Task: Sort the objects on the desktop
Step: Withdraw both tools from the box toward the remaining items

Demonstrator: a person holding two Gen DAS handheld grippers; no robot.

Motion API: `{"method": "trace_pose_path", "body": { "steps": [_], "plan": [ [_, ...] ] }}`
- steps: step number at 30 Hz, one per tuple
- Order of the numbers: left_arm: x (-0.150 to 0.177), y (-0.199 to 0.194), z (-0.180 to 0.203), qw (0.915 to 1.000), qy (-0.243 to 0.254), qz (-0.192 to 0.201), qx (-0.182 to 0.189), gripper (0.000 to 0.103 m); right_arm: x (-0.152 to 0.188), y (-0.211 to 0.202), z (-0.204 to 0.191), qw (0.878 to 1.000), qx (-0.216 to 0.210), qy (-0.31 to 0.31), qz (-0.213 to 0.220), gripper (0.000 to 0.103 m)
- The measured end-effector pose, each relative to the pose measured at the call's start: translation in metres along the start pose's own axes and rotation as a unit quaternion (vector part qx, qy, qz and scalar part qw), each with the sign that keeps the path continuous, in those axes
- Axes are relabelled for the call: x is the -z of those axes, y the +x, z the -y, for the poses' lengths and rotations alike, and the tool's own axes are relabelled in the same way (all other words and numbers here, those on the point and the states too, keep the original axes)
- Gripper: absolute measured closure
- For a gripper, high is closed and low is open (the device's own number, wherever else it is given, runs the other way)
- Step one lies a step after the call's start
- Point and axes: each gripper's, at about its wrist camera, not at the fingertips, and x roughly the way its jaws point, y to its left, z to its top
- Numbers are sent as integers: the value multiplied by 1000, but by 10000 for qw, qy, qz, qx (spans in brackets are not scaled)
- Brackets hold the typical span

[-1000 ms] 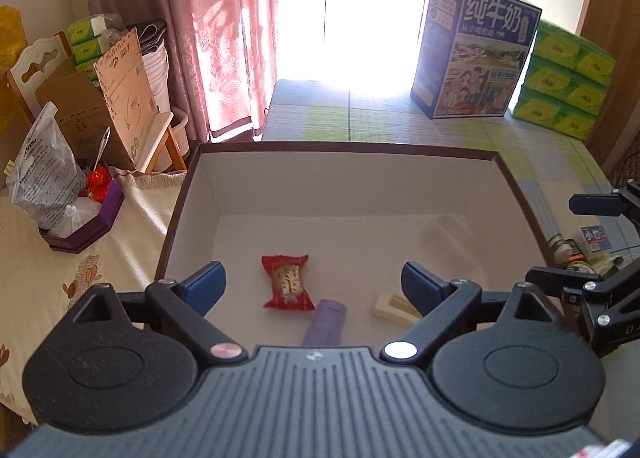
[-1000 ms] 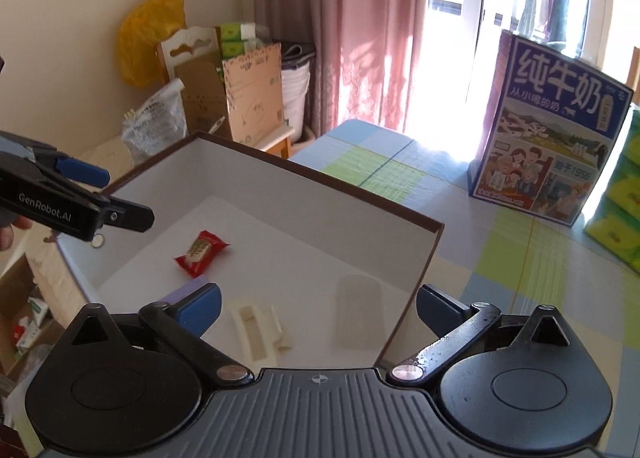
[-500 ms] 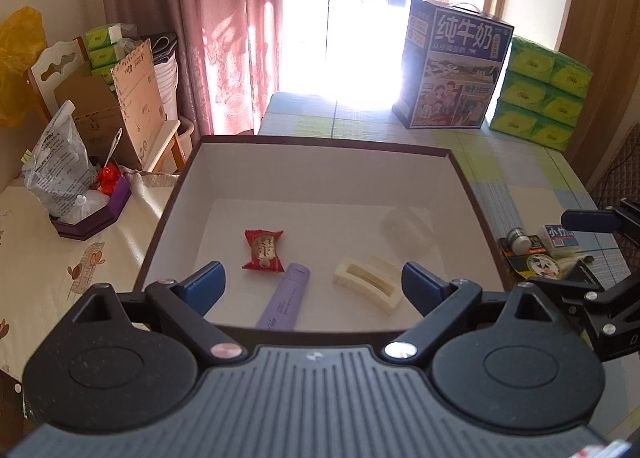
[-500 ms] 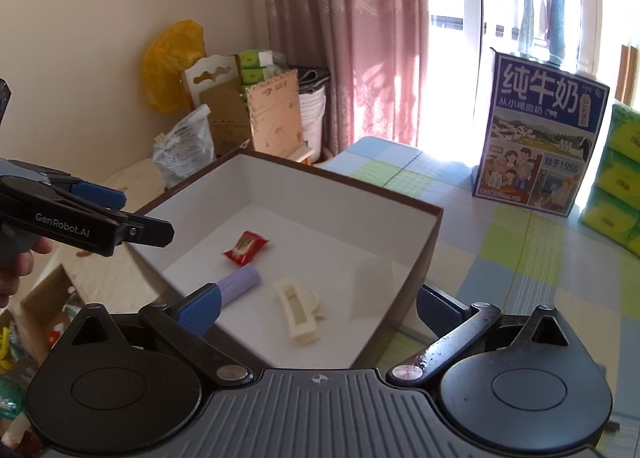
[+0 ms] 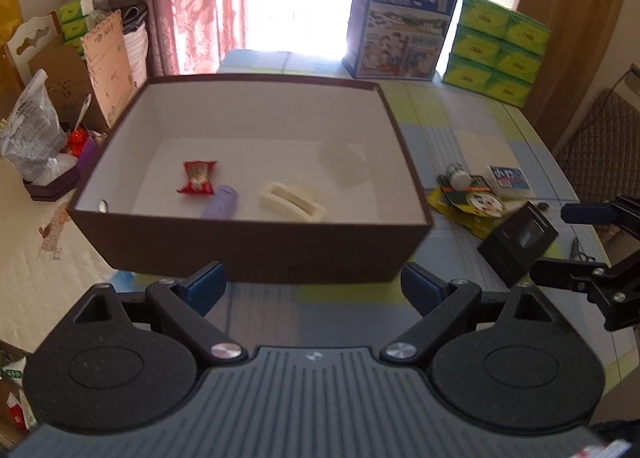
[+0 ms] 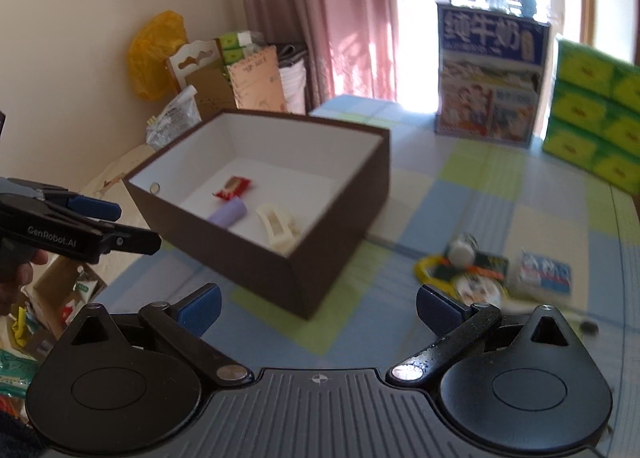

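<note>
Your left gripper (image 5: 314, 290) sits low just in front of the near wall of the brown box (image 5: 256, 246), level and pointing straight at it, fingers spread wide with nothing between them. Your right gripper (image 6: 318, 308) is off to the right of that, angled toward the box's near corner, its fingers also spread wide and empty; it hangs over bare checked tablecloth (image 6: 520, 193).

Inside the box you've got a red snack packet (image 5: 198, 177), a purple tube (image 5: 221, 202) just beside it, and a cream hair clip (image 5: 292, 201) a bit to the right, all lying on the white floor near the front wall.

The loose stuff is on the cloth to the right of the box: a small white-capped bottle (image 5: 458, 174), a round-printed yellow packet (image 5: 478, 203), a blue-and-white pack (image 5: 509, 181) and a black box (image 5: 520, 244), bunched close together. There's open cloth between the box's right wall and that pile. The big milk carton (image 5: 404, 42) and green tissue packs (image 5: 500, 47) stand well back at the far edge.
</note>
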Motion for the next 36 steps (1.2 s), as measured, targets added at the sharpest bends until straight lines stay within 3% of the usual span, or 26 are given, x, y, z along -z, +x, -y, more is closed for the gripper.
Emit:
{"method": "trace_pose_path", "body": {
  "steps": [9, 20, 29, 36],
  "plan": [
    [13, 13, 61, 9979, 270, -217, 545, 11, 37, -35, 46, 9980, 399, 357, -341, 2],
    [17, 36, 124, 9930, 624, -331, 943, 11, 73, -70, 103, 9908, 950, 740, -615, 2],
    [19, 63, 168, 9892, 825, -437, 1129, 11, 99, -79, 152, 9801, 1501, 1060, -756, 2],
    [15, 84, 198, 9839, 1160, -524, 1254, 11, 116, -77, 187, 9741, 1684, 1283, -796, 2]
  ]
}}
